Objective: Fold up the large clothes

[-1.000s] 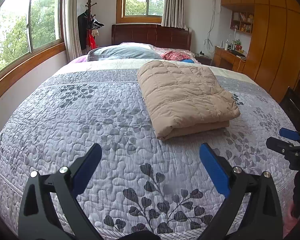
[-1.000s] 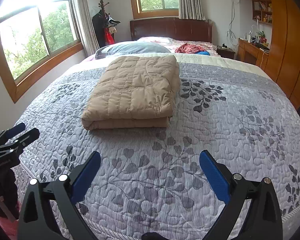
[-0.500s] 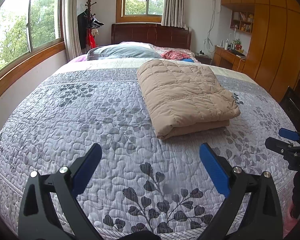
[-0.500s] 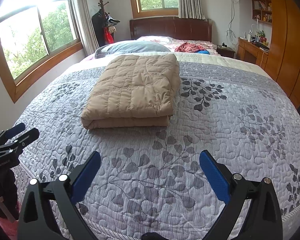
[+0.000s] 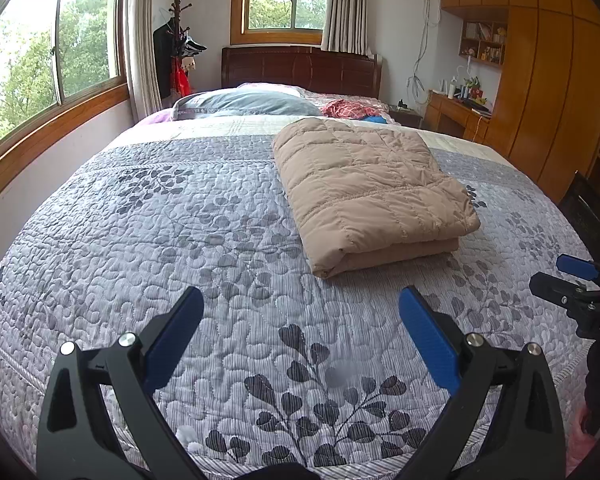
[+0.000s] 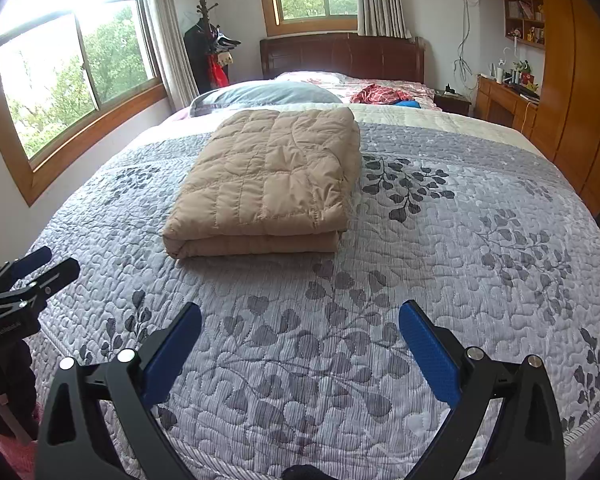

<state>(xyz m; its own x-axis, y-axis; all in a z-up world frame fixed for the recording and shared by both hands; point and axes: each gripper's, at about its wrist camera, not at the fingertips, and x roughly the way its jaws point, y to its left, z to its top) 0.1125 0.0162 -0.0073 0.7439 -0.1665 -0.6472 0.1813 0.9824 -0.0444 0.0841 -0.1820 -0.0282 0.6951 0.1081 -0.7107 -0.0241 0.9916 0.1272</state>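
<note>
Currently the tan quilted garment (image 5: 374,190) lies folded mid-bed on the grey bedspread (image 6: 440,272), well apart from both tools. Left gripper (image 5: 300,334) and right gripper (image 6: 300,340) spread wide, empty. Judged puffy, light, slippery, springy; grip stitched edges or corners, not padding.

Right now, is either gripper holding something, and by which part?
Nothing is held. The left gripper and right gripper are open, short of the folded beige quilted garment.

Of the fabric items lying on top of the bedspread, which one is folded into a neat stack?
The tan quilted garment, mid-bed, folded into a flat rectangular stack. The red patterned cloth near the headboard lies crumpled, and the blue-grey pillow is not folded at all.
</note>
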